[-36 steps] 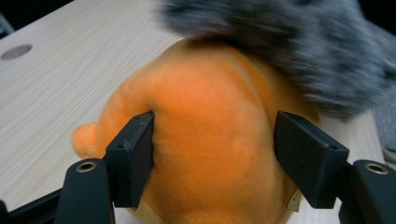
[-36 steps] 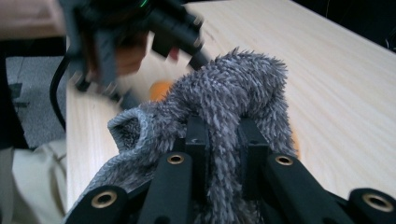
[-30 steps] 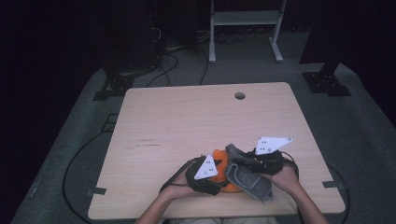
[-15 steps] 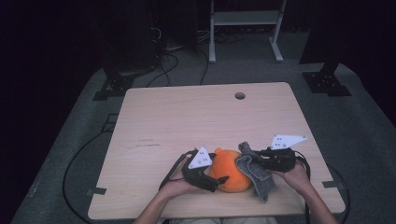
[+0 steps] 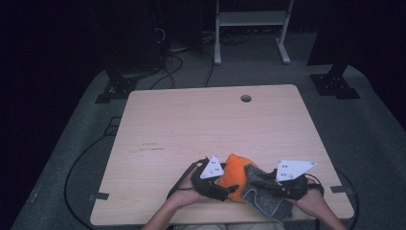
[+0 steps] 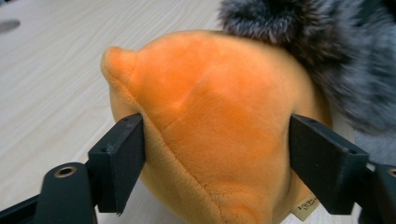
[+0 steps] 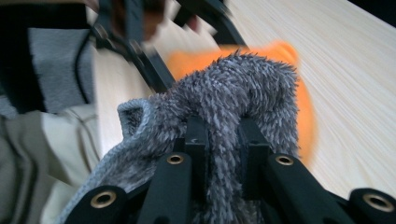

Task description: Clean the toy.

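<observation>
The orange plush toy (image 5: pixel 233 176) sits on the table (image 5: pixel 191 129), near its front edge, right between the two hands. The left gripper (image 6: pixel 215 154) has its jaws on both sides of the toy. They have just been closing in, and they seem to touch its sides, but I cannot be sure they squeeze it. The right gripper (image 7: pixel 223 140) is clamped tight on the grey fuzzy cloth (image 7: pixel 243 93). The cloth lies against the toy's right side, so the toy is nearest the left gripper.
</observation>
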`<state>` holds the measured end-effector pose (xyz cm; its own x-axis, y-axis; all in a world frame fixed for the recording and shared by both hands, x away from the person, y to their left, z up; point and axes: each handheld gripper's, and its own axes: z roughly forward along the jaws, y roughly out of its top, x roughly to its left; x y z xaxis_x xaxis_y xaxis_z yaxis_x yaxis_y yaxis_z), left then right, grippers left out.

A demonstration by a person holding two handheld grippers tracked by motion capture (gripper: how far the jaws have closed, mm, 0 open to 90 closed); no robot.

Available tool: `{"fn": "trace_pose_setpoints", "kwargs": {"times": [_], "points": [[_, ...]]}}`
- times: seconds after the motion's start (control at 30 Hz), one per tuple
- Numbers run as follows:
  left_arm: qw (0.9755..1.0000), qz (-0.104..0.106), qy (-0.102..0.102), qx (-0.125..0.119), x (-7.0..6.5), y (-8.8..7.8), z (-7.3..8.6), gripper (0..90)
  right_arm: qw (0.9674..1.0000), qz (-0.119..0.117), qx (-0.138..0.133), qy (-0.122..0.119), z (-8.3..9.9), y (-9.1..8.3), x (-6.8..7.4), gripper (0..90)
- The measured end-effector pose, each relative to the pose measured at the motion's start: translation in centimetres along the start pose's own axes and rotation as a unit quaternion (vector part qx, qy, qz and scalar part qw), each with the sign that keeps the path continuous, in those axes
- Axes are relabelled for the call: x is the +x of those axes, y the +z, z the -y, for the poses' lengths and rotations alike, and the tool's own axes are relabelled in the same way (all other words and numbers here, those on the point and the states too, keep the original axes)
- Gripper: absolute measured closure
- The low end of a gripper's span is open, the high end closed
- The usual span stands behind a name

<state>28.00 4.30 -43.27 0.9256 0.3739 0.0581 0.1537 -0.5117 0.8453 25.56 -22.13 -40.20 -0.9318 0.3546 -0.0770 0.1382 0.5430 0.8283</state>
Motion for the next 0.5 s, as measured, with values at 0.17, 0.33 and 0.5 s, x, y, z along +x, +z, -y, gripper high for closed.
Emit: {"fn": "trace_pose_setpoints", "kwargs": {"times": [0.17,0.33,0.5], "points": [[0.9988,-0.003,0.044,0.023,-0.8,-0.3,-0.2,24.1,0.9996,-0.014,0.003,-0.026,-2.8,1.9,0.0,77.3],[0.9983,-0.002,0.047,0.033,-0.5,-0.5,0.3,24.6,0.9999,-0.009,-0.007,0.008,-4.1,3.7,-2.9,77.3],[0.9992,-0.001,0.027,0.028,0.2,-0.4,0.6,24.5,0.999,0.014,-0.015,0.039,-2.3,2.8,-4.5,77.3]]}}
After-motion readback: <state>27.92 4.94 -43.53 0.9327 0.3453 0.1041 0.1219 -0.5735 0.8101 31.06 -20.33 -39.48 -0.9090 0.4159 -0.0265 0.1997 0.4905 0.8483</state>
